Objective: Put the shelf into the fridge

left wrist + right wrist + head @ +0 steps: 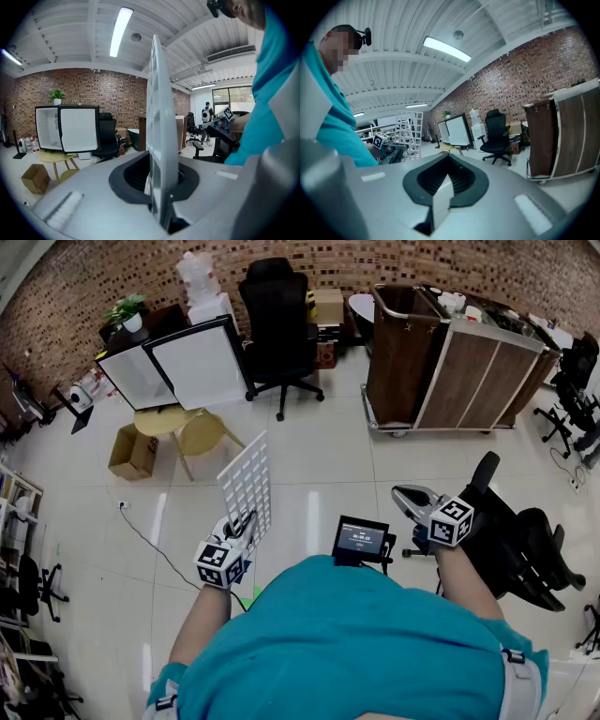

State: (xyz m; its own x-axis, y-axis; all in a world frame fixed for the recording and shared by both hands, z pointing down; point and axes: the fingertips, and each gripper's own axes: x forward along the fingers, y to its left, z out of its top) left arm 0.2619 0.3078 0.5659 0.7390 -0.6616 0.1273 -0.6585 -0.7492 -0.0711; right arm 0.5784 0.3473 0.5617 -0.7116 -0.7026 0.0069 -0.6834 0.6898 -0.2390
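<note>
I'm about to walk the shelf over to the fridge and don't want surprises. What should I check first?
1. Shelf clamped in left hand-held gripper: ok.
2. Right hand-held gripper free: ok, shut and empty.
3. Fridge in sight: ok.
4. Fridge door open: cannot tell.
5. Floor path clear: probably not ok, cardboard box sits by the fridge's yellow table.

White lattice shelf, teal shirt, reddish-brown brick wall, black office chair, pale floor tiles.
</note>
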